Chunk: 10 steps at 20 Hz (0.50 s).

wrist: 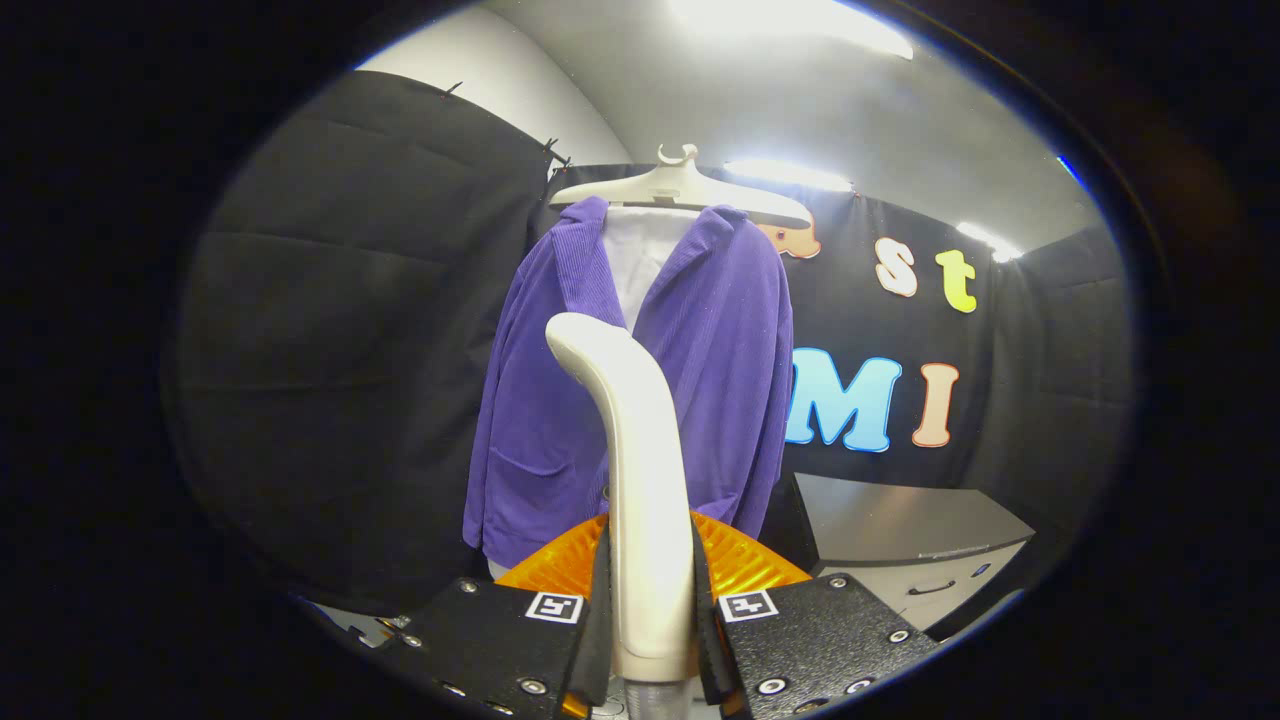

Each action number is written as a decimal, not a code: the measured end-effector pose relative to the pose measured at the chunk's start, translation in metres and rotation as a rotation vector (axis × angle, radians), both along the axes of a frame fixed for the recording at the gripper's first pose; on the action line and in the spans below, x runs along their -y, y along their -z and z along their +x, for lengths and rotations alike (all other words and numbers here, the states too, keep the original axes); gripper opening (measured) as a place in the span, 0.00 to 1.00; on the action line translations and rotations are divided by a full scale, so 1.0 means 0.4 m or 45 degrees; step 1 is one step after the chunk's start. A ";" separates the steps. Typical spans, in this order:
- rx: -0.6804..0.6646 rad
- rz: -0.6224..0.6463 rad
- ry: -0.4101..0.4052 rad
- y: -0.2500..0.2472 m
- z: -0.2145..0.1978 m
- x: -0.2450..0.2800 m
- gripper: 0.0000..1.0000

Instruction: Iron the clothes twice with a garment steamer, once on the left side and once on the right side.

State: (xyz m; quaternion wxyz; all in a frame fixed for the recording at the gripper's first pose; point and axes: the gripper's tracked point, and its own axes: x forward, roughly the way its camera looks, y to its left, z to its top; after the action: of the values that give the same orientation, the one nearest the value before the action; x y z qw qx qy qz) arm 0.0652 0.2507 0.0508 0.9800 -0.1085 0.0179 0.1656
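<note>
Steamer handle [640,470]: centre of frame, long axis upright, upper end curving toward the upper left, clamped between both fingers of the gripper [650,610] at lower centre. Orange base [740,565]: behind the fingers. Purple jacket [640,380]: beyond the handle, on a pale hanger [680,190]. Grey cabinet [900,540]: lower right.

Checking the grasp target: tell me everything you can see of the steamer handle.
The steamer handle is a cream, smooth, plastic-looking wand, standing upright and curving at the top toward the purple jacket beyond it. Its lower part sits between the fingers of the gripper, which press it from both sides. Behind its base shows an orange ribbed part. At the bottom it meets a clear collar.
</note>
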 end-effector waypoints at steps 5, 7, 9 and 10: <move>0.127 0.033 0.005 -0.124 0.072 -0.073 0.35; 0.166 0.033 0.011 -0.154 0.094 -0.109 0.35; 0.192 0.019 0.003 -0.153 0.127 -0.138 0.35; 0.198 0.004 0.002 -0.153 0.139 -0.152 0.35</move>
State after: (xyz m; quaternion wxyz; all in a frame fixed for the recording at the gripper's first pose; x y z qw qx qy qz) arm 0.1206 0.3117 0.1120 0.9788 -0.1195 -0.0584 0.1559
